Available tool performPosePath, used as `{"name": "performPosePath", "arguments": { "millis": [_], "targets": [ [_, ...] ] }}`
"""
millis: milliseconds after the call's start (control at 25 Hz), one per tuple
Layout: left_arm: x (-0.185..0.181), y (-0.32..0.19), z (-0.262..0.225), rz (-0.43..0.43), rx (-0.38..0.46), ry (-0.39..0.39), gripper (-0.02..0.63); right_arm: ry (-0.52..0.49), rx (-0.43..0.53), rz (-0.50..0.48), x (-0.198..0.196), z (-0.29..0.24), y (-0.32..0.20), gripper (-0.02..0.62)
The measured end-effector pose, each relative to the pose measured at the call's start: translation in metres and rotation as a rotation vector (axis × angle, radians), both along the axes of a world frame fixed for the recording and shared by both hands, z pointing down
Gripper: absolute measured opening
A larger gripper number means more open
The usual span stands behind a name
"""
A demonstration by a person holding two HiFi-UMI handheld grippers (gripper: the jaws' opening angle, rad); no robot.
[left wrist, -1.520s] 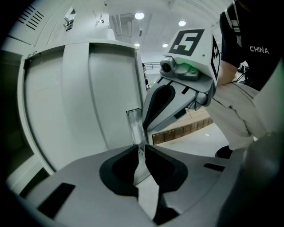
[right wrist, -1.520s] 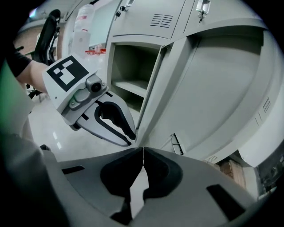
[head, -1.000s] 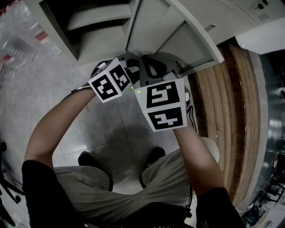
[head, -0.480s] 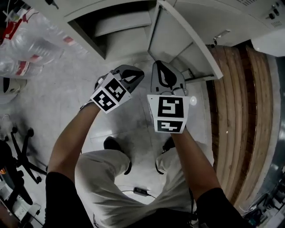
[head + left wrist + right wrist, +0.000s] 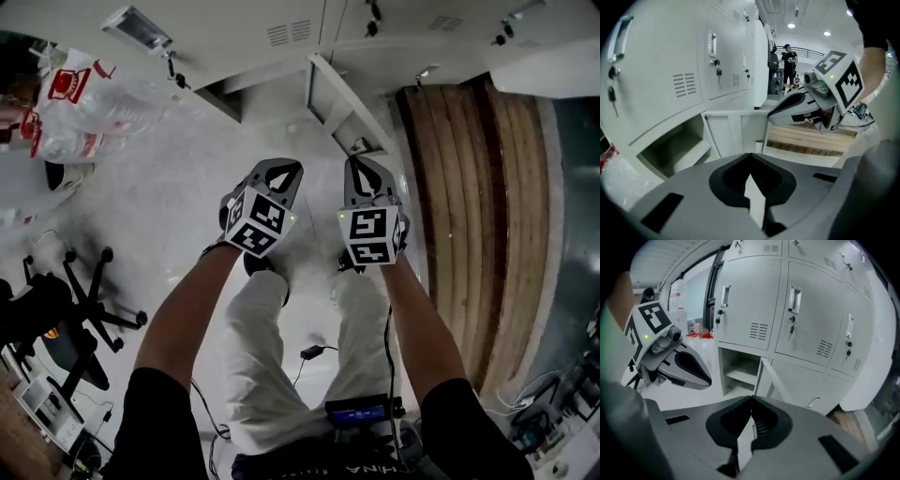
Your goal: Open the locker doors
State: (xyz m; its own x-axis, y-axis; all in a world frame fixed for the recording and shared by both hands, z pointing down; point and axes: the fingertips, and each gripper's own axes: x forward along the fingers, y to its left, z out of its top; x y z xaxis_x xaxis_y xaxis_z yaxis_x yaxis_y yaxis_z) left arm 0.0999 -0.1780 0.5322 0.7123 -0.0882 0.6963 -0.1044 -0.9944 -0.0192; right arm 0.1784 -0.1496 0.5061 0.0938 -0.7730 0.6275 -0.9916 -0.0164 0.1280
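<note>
Grey metal lockers (image 5: 811, 319) stand in front of both grippers. The left gripper (image 5: 286, 165) has its jaws pressed together and holds nothing. The right gripper (image 5: 362, 160), just beside it, is closed and empty too. Ahead of the tips and lower down, one bottom door (image 5: 330, 96) stands open, and its compartment (image 5: 738, 369) shows a shelf. The upper doors (image 5: 750, 301) are closed, with keys (image 5: 791, 329) hanging in the locks.
</note>
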Motion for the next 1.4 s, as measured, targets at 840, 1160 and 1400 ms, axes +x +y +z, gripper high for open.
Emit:
{"name": "performPosePath", "arguments": {
  "millis": [840,1160,1400],
  "targets": [
    [-0.035,0.181,-0.381,-0.272,-0.084,0.103,0.02,-0.235,-0.084,-0.188,-0.01,-0.35,0.168,0.032],
    [-0.052,0.229,-0.408,-0.191,-0.006,0.139,0.02,-0.234,-0.055,-0.165,-0.033,-0.376,0.217,0.032],
    [-0.121,0.259,-0.428,-0.326,0.011,0.214,0.02,-0.211,-0.023,-0.183,-0.096,-0.393,0.252,0.032]
  ]
}}
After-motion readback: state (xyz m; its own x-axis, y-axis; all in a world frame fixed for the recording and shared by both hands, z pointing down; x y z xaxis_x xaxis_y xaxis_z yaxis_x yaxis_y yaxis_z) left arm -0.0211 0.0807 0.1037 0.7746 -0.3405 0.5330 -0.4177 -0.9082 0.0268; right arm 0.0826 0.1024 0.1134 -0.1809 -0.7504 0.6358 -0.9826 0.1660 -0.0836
